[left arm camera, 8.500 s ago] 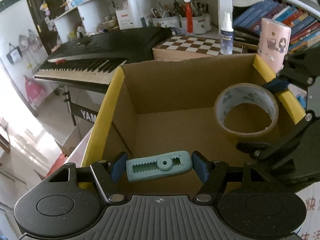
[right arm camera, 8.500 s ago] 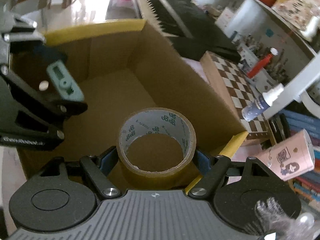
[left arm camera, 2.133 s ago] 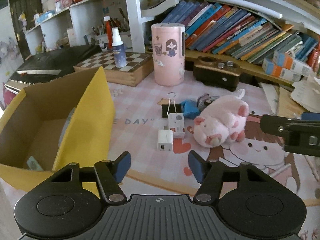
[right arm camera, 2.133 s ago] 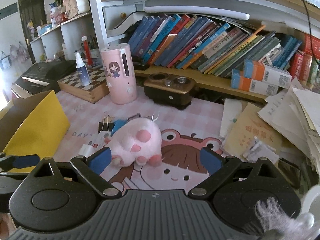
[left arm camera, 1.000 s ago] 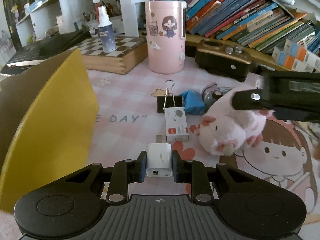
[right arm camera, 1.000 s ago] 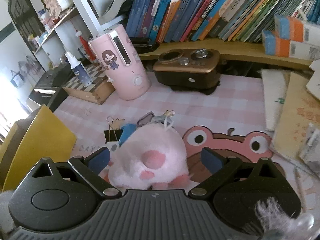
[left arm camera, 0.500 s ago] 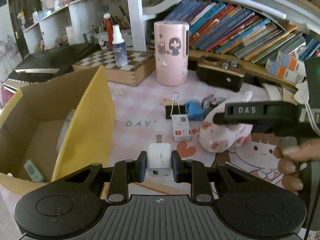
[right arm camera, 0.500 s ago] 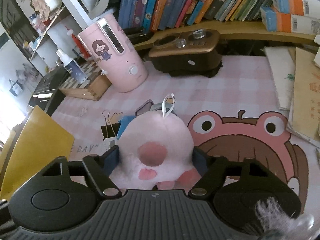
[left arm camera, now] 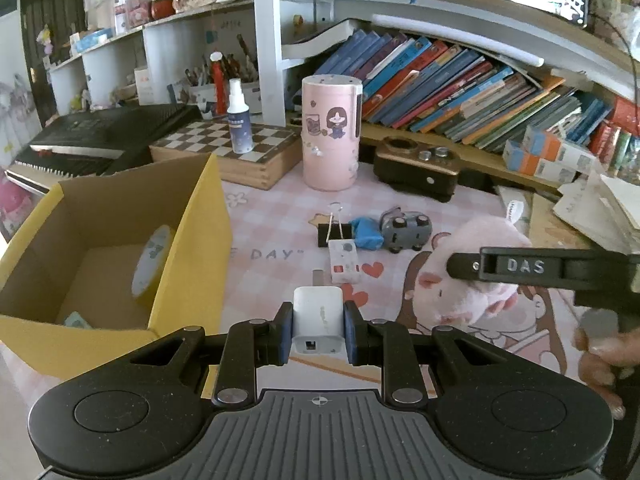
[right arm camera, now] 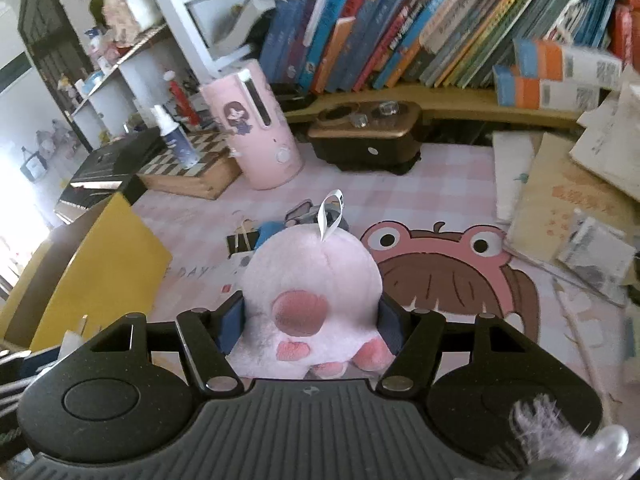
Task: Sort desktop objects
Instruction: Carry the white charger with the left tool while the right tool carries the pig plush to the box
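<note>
In the left wrist view, the left claw (left arm camera: 318, 330) sits at the lower centre of the frame, clenched on a white charger (left arm camera: 318, 318) pinched between its blue pads (left arm camera: 283, 332). To the left of it stands an open cardboard box (left arm camera: 188, 248) with yellow outer walls; inside, a roll of tape (left arm camera: 150, 266) leans against the right wall and a small teal item (left arm camera: 74, 319) lies at the bottom near the front. On the pink checked desk (left arm camera: 272, 216), in the middle of the frame, lie a black binder clip (left arm camera: 334, 230), a small white packet (left arm camera: 344, 266), a blue item (left arm camera: 366, 232) and a grey toy car (left arm camera: 406, 229), all close together. A pink cylinder (left arm camera: 330, 134) with a cartoon girl stands behind them, just right of a chessboard box (left arm camera: 236, 152) that carries a spray bottle (left arm camera: 238, 122).

At the right of the same frame, the right claw (left arm camera: 464, 266) is seen side-on, gripping a pink plush toy (left arm camera: 460, 298). The right wrist view shows this claw (right arm camera: 312, 322) at the lower centre, closed against both sides of the plush (right arm camera: 312, 284), whose white loop tag (right arm camera: 330, 216) points up the frame. The box's yellow wall (right arm camera: 100, 264) shows at the left edge.
</note>
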Demonstrator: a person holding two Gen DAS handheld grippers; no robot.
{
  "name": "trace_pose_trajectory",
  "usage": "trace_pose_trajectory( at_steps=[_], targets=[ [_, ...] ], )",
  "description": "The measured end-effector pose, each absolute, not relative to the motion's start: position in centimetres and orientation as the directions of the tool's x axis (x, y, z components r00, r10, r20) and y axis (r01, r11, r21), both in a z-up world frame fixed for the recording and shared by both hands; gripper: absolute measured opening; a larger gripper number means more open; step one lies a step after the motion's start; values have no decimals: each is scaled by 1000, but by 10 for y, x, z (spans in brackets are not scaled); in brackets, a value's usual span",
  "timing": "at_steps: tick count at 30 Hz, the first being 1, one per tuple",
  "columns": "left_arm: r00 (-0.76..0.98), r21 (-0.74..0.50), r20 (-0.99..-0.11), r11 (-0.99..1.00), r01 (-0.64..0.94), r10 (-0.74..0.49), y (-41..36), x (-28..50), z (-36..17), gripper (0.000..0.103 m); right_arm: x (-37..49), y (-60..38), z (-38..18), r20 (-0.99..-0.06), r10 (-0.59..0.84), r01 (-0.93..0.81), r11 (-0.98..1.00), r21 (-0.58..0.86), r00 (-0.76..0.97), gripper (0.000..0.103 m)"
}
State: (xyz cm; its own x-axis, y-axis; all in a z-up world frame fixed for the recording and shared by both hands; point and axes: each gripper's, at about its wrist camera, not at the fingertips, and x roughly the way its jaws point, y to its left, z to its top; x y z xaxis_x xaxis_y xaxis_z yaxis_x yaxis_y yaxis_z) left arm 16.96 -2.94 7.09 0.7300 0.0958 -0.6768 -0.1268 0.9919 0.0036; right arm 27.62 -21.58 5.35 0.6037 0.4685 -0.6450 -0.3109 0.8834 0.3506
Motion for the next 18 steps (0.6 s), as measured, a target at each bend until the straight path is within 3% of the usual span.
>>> trace_pose_trajectory(
  at_steps=[18],
  targets=[
    [755,-54,-655,995,-83,27,7,113,89,24,164,-207,95,-651,414,-317,910,269,636,65]
  ],
)
